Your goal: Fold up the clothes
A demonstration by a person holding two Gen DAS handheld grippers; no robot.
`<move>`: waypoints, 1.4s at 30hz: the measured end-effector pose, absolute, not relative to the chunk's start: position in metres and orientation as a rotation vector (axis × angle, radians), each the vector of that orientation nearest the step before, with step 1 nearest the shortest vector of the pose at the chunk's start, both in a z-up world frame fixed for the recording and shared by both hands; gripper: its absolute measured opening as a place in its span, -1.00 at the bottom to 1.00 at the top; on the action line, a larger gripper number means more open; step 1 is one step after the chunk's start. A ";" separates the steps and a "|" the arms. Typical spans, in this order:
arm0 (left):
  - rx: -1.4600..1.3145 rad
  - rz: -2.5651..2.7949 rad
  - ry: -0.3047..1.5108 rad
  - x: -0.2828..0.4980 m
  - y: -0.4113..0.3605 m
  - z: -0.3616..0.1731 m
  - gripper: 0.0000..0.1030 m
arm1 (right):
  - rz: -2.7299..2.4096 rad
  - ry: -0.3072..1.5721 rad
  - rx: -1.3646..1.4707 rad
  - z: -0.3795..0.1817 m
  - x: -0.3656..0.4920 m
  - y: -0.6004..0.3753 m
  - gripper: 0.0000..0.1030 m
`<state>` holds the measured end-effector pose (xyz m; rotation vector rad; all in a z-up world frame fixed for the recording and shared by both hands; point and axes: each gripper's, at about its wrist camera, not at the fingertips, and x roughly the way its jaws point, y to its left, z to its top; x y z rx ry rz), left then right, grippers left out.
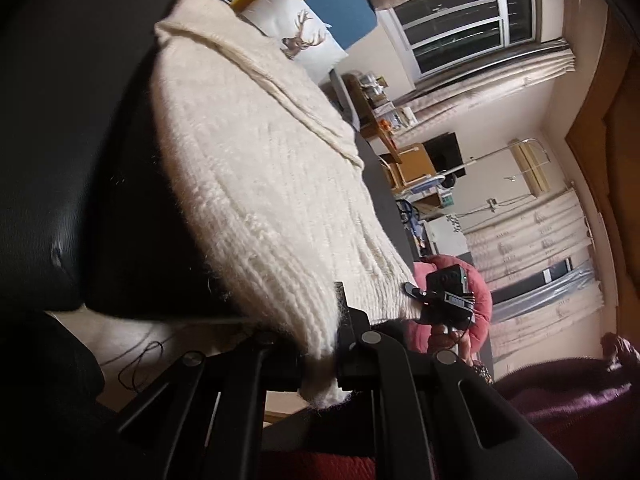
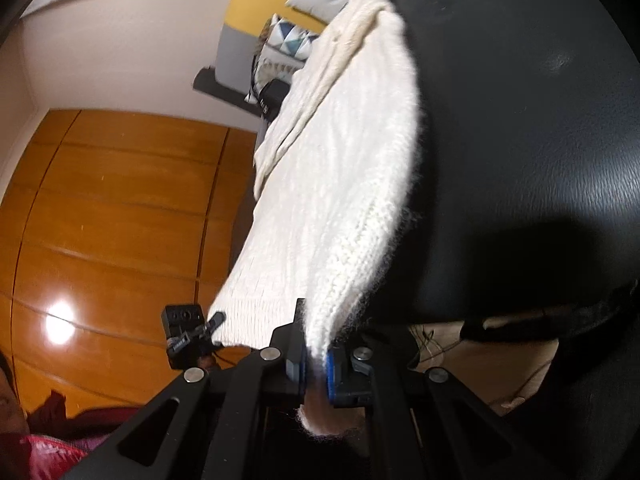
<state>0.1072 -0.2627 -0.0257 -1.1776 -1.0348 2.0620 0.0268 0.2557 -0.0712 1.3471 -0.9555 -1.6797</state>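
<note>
The cream sweater (image 1: 256, 168) looks thick, soft and floppy, so it should sag between grips. The left claw (image 1: 320, 344) and right claw (image 2: 316, 360) are each clamped on a hem corner, sensible holds.

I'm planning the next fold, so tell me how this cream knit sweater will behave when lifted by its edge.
Likely floppy: the cream sweater sags between the left gripper and the right gripper, both clamped on its edge. Probably fairly heavy for a garment, given the chunky ribbed knit. Unlikely to slip, since the fuzzy yarn should catch, though it may stretch under its own weight.
</note>
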 end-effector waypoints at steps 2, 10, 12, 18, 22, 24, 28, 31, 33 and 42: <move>-1.160 2.053 -1.062 0.117 -0.265 -0.022 -0.81 | -1.664 -0.953 1.350 -0.066 0.035 0.257 -0.90; -1.090 2.006 -1.164 0.152 -0.269 -0.003 -0.80 | -1.624 -0.958 1.358 -0.043 0.081 0.267 -0.90; -1.073 1.992 -1.189 0.161 -0.269 0.002 -0.80 | -1.611 -0.982 1.354 -0.039 0.098 0.272 -0.90; -1.007 1.951 -1.260 0.179 -0.271 0.017 -0.80 | -1.632 -0.991 1.234 -0.006 0.116 0.275 -0.90; -0.906 1.946 -1.263 0.146 -0.278 0.033 -0.80 | -1.679 -0.962 1.143 0.015 0.078 0.277 -0.90; -0.871 1.959 -1.255 0.126 -0.280 0.040 -0.79 | -1.694 -0.959 1.111 0.022 0.060 0.281 -0.90; -0.830 1.996 -1.234 0.077 -0.281 0.049 -0.79 | -1.723 -0.983 1.049 0.034 0.006 0.273 -0.90; -0.814 2.023 -1.241 0.041 -0.283 0.047 -0.79 | -1.724 -1.030 1.015 0.036 -0.031 0.273 -0.90; -0.809 2.018 -1.291 0.019 -0.290 0.037 -0.78 | -1.724 -1.070 1.011 0.031 -0.052 0.277 -0.90; -0.919 2.015 -1.456 -0.065 -0.307 -0.010 -0.77 | -1.721 -1.207 1.103 -0.005 -0.144 0.256 -0.90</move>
